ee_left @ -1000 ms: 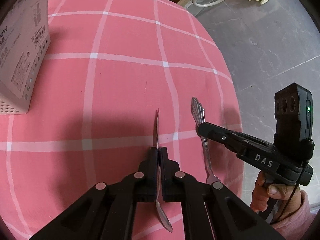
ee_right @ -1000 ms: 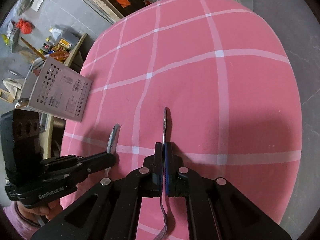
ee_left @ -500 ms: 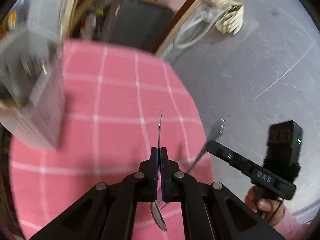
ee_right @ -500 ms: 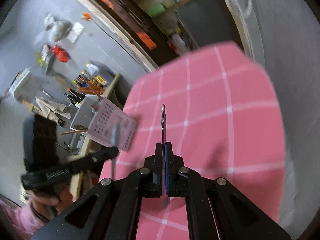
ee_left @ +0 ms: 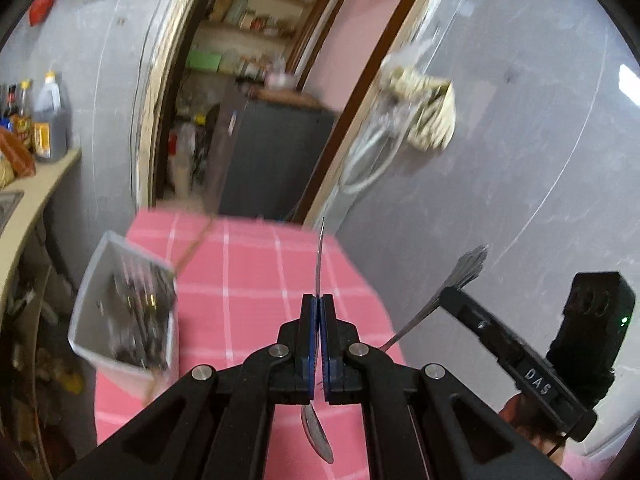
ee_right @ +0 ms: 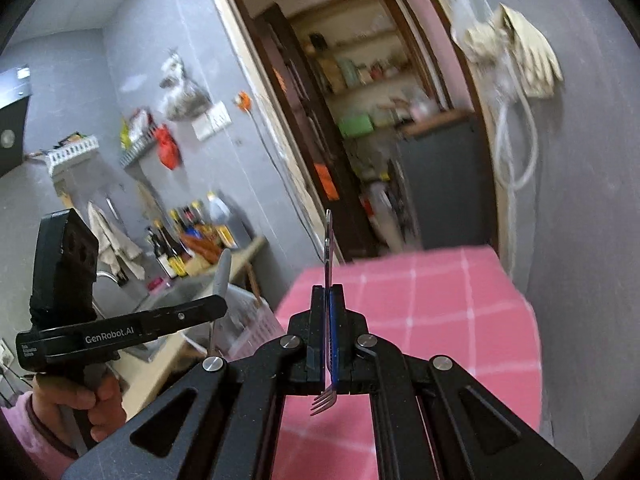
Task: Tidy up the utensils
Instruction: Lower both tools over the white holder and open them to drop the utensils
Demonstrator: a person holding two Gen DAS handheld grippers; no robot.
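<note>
My left gripper (ee_left: 319, 300) is shut on a metal spoon (ee_left: 319, 256); its handle points forward and its bowl hangs behind the jaws. My right gripper (ee_right: 328, 292) is shut on a metal fork (ee_right: 328, 240); its handle points up and forward, and its tines show below the jaws. Both are lifted above the pink checked table (ee_left: 248, 280). A white perforated utensil holder (ee_left: 120, 308) with several utensils inside stands at the table's left. The right gripper with the fork also shows in the left wrist view (ee_left: 452, 296). The left gripper with the spoon also shows in the right wrist view (ee_right: 218, 308).
A counter with bottles (ee_right: 192, 236) and a sink lies left of the table. A doorway to a pantry with shelves (ee_left: 248, 80) is behind it. Grey walls, a hanging hose and gloves (ee_right: 516, 64) are at the right.
Both grippers have lifted off the table with their utensils and tilted upward, so the views now show the room. The utensil holder has come into fuller view at the left.
</note>
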